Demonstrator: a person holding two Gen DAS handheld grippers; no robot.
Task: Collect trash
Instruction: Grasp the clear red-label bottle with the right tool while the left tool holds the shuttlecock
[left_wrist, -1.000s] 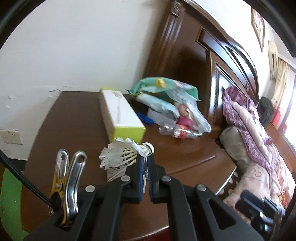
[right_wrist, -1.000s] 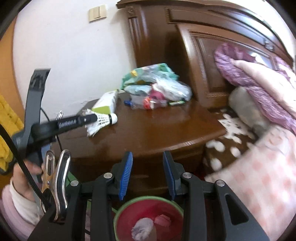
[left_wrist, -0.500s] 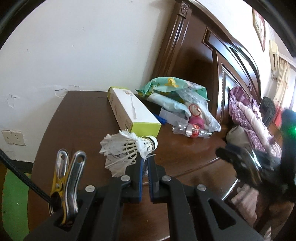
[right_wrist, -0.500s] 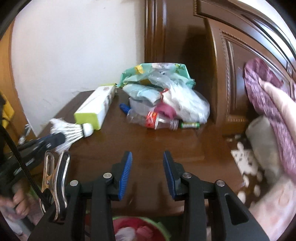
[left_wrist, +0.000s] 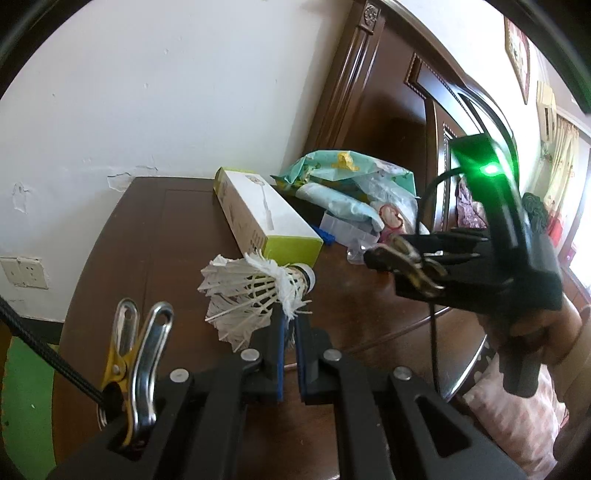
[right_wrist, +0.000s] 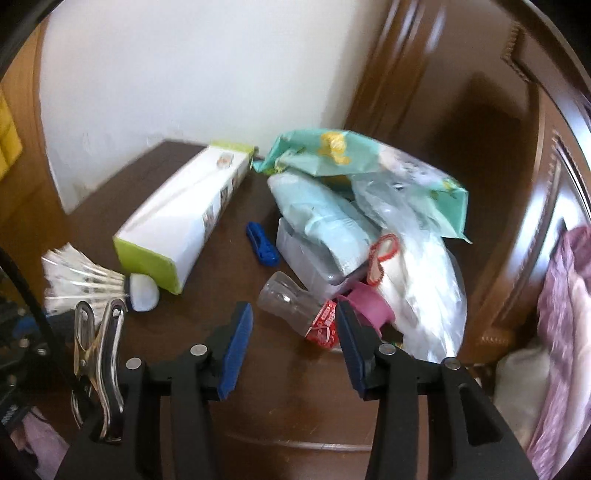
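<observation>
My left gripper (left_wrist: 290, 328) is shut on a frayed white shuttlecock (left_wrist: 255, 291) and holds it above the brown nightstand (left_wrist: 166, 229); the shuttlecock also shows at the left of the right wrist view (right_wrist: 92, 282). My right gripper (right_wrist: 293, 325) is open and empty, its jaws either side of a crushed clear plastic bottle with a red label (right_wrist: 299, 310) lying on the nightstand (right_wrist: 258, 387). Behind the bottle is a heap of trash: a teal wrapper (right_wrist: 332, 155), clear plastic bags (right_wrist: 417, 273) and a pink piece (right_wrist: 365, 306).
A long white and lime box (right_wrist: 184, 218) lies on the nightstand's left part, and a blue clip (right_wrist: 262, 247) beside it. A dark wooden headboard (right_wrist: 498, 147) rises on the right, with a purple and pink quilt (right_wrist: 561, 332) below. The wall is behind.
My right gripper has moved forward over the nightstand to the bottle, and now shows at the right of the left wrist view. My left gripper still holds the shuttlecock, slightly closer to the box.
</observation>
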